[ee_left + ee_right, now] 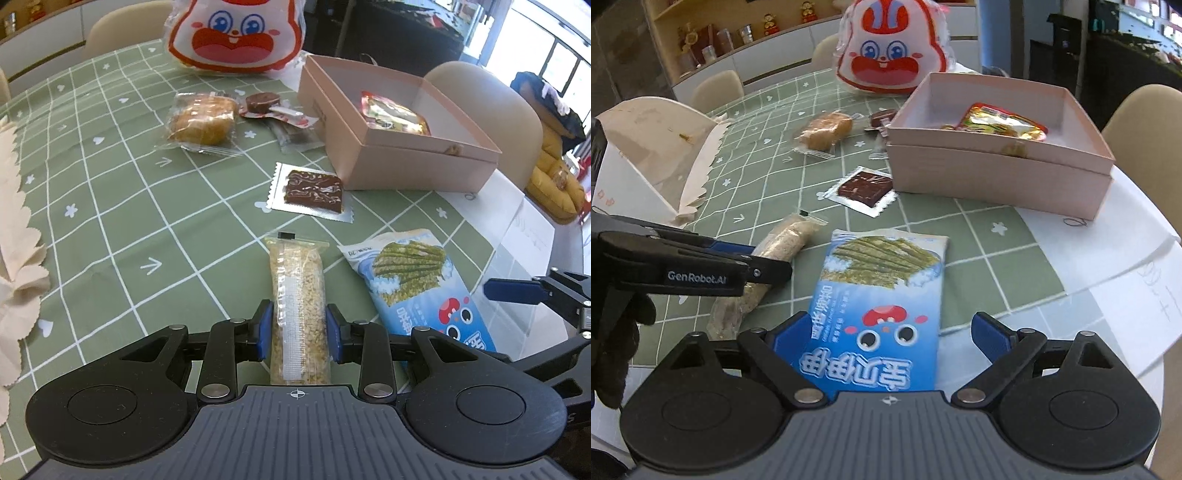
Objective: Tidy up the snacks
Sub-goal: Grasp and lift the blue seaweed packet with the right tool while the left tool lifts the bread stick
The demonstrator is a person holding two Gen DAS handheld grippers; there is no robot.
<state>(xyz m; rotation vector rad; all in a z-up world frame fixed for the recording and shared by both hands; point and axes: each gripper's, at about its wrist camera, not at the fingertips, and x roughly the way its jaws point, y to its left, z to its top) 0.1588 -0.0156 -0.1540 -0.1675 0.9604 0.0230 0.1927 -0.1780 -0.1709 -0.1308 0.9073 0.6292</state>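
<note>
My left gripper point(299, 332) is shut on a clear-wrapped oat bar point(298, 295) that lies on the green checked tablecloth; the bar also shows in the right wrist view point(783, 251). My right gripper point(892, 336) is open, its jaws on either side of a blue seaweed snack bag point(882, 302), which also shows beside the bar in the left wrist view point(413, 280). A pink open box point(402, 155) holds a red-yellow packet point(395, 118); the box also appears in the right wrist view point(997, 173).
A chocolate square in clear wrap point(312, 192), a wrapped bun point(203, 122), a small chocolate cake point(263, 101) and a rabbit-face bag point(236, 33) lie on the table. A torn paper bag point(657, 155) stands left. Chairs surround the table.
</note>
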